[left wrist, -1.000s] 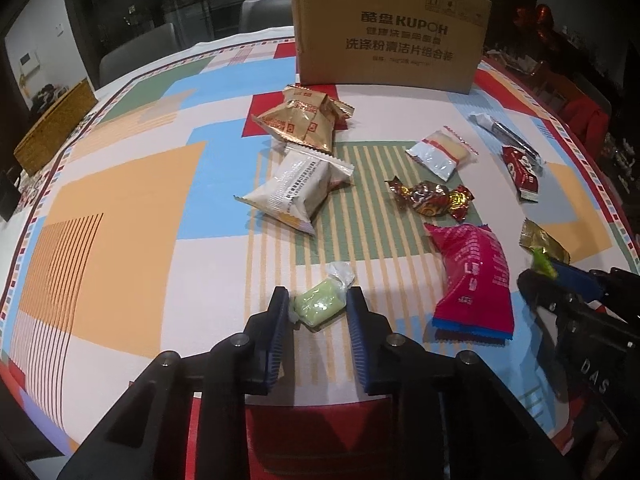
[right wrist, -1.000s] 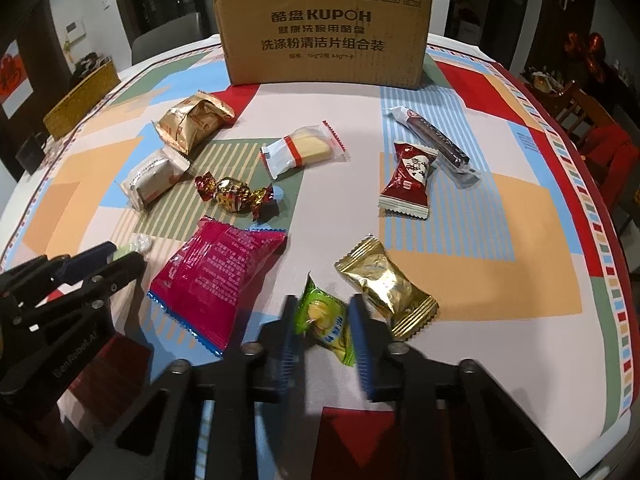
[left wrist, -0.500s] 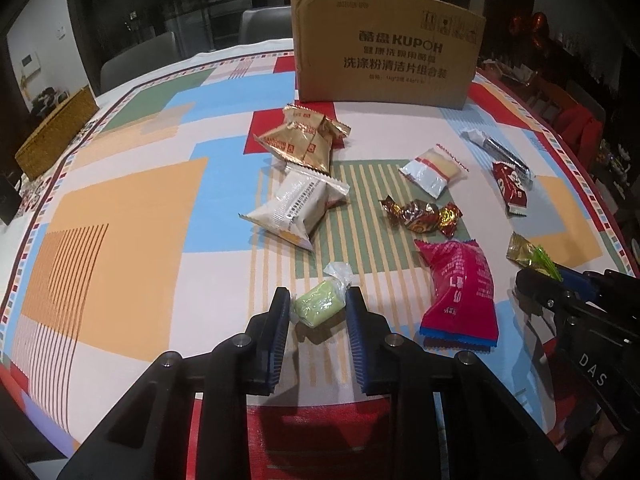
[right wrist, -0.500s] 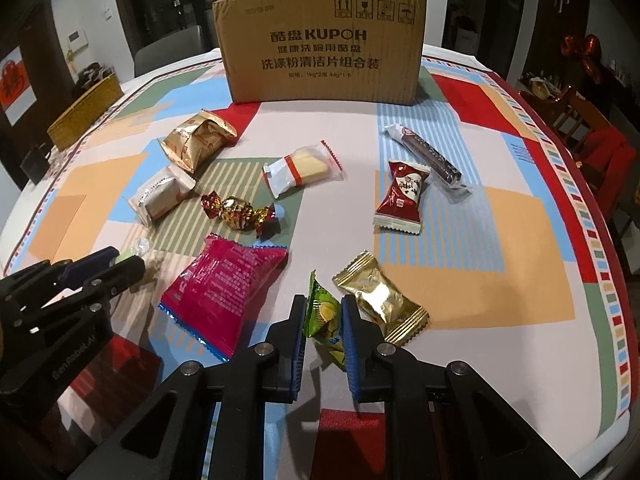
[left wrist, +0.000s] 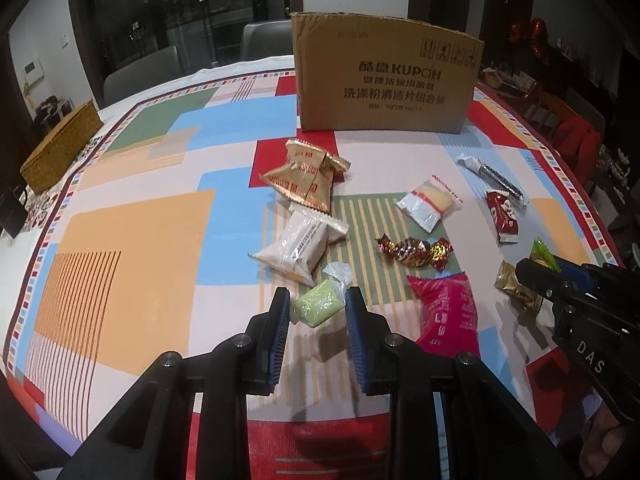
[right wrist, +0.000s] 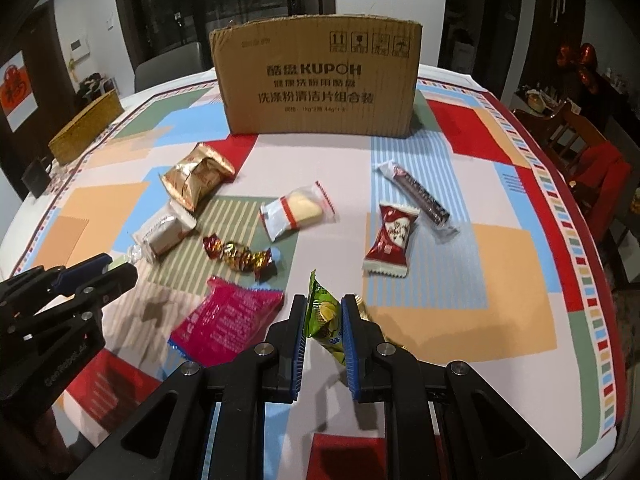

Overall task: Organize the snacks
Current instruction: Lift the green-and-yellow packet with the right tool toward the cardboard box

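Note:
My left gripper [left wrist: 318,304] is shut on a pale green cake in clear wrap [left wrist: 319,303], lifted off the tablecloth. My right gripper [right wrist: 323,314] is shut on a green-yellow snack packet [right wrist: 322,314], also raised; in the left wrist view that packet [left wrist: 543,254] pokes past the right gripper [left wrist: 538,270]. In the right wrist view the left gripper [right wrist: 116,268] shows at the left edge. A cardboard box [right wrist: 318,80] stands at the far middle of the table. Loose snacks lie between: a magenta packet [right wrist: 226,318], a gold bag [right wrist: 198,176], a red-gold candy [right wrist: 240,258].
More snacks lie on the patterned tablecloth [right wrist: 512,272]: a white packet [left wrist: 298,246], a clear-wrapped biscuit [right wrist: 296,212], a red packet [right wrist: 392,240], a dark bar [right wrist: 420,194], a gold packet [left wrist: 516,292]. A woven basket [right wrist: 86,128] sits far left; chairs [right wrist: 588,160] ring the table.
Both grippers rose from the tablecloth with their snacks. The right jaws closed tighter on the green-yellow packet, which now stands upright between the pads.

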A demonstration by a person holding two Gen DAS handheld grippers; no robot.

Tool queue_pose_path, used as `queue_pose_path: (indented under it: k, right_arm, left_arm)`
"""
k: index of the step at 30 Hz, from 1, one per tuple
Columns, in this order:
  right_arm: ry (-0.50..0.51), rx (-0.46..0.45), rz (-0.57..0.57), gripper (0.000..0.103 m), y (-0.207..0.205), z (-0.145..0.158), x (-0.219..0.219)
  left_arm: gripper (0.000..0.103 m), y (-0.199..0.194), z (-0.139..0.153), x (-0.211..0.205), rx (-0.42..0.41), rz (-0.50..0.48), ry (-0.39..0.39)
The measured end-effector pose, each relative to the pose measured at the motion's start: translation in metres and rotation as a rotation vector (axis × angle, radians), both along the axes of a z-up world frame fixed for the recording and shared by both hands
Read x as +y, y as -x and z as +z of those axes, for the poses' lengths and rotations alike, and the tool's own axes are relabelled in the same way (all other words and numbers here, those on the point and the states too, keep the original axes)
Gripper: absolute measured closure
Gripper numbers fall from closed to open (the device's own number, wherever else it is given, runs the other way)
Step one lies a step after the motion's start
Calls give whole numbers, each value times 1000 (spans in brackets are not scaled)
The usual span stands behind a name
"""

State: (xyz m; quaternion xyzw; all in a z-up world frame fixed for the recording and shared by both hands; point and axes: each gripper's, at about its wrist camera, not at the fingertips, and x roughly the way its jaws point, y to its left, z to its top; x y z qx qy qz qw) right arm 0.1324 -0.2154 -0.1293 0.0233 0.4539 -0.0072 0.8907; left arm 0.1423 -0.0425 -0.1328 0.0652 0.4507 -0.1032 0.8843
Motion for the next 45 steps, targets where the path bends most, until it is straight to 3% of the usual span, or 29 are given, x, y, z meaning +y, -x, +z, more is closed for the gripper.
queue_pose_path:
  k: [45]
  right_arm:
    - [2, -172, -22, 85, -46, 83, -20]
  left_arm:
    - [75, -44, 81, -16, -119, -11, 24]
